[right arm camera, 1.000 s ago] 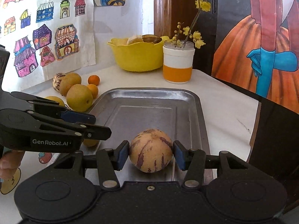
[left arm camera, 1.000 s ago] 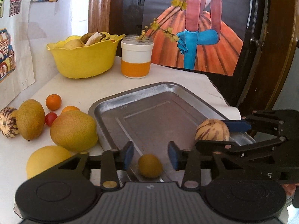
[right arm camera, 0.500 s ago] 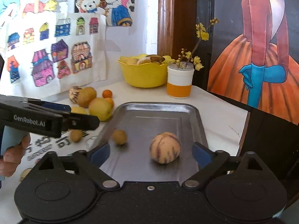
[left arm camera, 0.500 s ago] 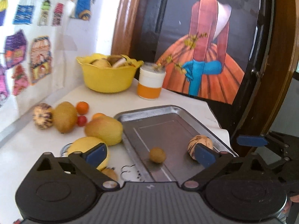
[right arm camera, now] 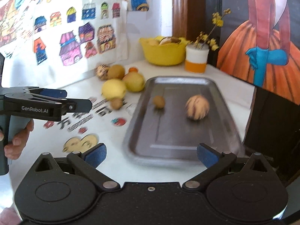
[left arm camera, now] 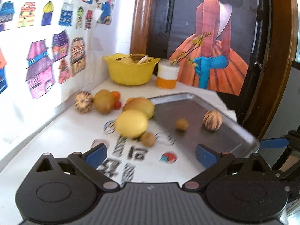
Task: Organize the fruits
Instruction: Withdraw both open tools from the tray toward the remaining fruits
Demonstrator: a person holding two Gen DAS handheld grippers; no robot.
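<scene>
- We see the left gripper with its blue pads spread wide and nothing between them, low in the left wrist frame, above the white table with printed stickers.
- We see the right gripper likewise spread wide and empty, at the bottom of the right wrist frame, just short of the near rim of the metal tray.
- In the right wrist view, the left gripper shows at mid left, seen side-on, with a hand around its grip.
- Tray contents, centre of the right wrist frame: a striped melon to the right and a small brown fruit to its left, apart from each other.
- Left of the tray, on the table: a yellow round fruit, a yellow-green fruit touching the tray's rim, and another small brown fruit just below the yellow one.
- Further back, near the wall: a second striped melon, a brownish fruit and a small orange fruit.
- Upper centre: a yellow bowl with items inside, and beside it a white-and-orange jar holding yellow flower sprigs.
- Both views are motion-blurred.
</scene>
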